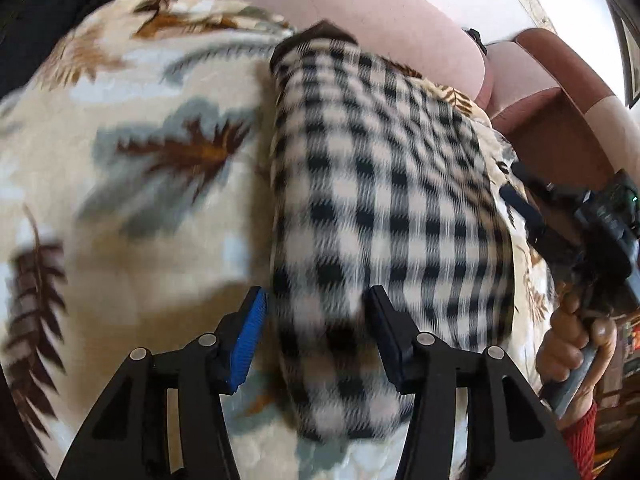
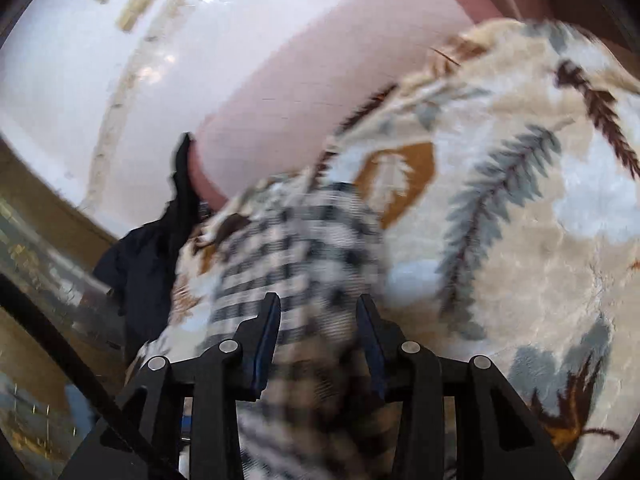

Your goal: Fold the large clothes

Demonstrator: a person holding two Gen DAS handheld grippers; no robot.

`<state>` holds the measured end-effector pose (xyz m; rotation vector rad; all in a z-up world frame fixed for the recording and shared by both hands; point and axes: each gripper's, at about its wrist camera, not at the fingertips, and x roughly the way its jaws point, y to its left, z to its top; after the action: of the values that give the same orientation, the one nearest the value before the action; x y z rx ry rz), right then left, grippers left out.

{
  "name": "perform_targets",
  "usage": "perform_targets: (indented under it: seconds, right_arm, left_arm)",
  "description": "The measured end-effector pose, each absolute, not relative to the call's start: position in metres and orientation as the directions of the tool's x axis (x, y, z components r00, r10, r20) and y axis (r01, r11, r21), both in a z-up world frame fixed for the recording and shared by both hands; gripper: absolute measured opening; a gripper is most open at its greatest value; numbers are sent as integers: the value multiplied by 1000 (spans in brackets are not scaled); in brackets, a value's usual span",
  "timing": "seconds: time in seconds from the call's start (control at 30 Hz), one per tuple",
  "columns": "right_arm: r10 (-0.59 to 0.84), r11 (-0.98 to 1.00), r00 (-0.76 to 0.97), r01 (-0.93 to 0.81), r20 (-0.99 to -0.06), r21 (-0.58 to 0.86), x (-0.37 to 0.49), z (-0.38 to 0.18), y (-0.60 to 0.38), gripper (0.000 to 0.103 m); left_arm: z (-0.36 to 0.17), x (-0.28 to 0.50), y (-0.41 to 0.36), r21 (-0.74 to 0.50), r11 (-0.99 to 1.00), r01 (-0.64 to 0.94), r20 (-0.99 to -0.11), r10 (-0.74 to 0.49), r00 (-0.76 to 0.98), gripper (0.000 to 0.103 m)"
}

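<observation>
A black-and-white checked garment lies folded into a long strip on a cream blanket with feather prints. My left gripper is open, its fingers straddling the near end of the garment. The right gripper shows at the right edge of the left wrist view, held in a hand. In the right wrist view the checked garment runs between the fingers of my right gripper, which stand apart around the cloth. Both views are blurred by motion.
A pink sofa back rises behind the blanket, with a brown armrest at the right. A dark garment hangs off the blanket's edge in the right wrist view. White tiled floor lies beyond the sofa.
</observation>
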<state>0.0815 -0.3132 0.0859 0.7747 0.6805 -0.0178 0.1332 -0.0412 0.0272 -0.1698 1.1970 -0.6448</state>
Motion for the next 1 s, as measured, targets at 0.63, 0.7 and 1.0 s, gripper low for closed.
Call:
perform_targets:
  seconds: [0.63, 0.7, 1.0]
  right_arm:
    - [223, 832, 488, 355, -844, 425, -9, 49, -239, 37]
    - [191, 860, 517, 321, -834, 396, -33, 63, -219, 37]
    - [-101, 907, 713, 353, -694, 231, -105, 104, -159, 59]
  left_arm:
    - [87, 14, 33, -185, 916, 356, -692, -379, 615, 60]
    - [109, -8, 43, -87, 950, 298, -599, -289, 747, 77]
    - [146, -60, 44, 54, 963, 263, -412, -219, 885, 92]
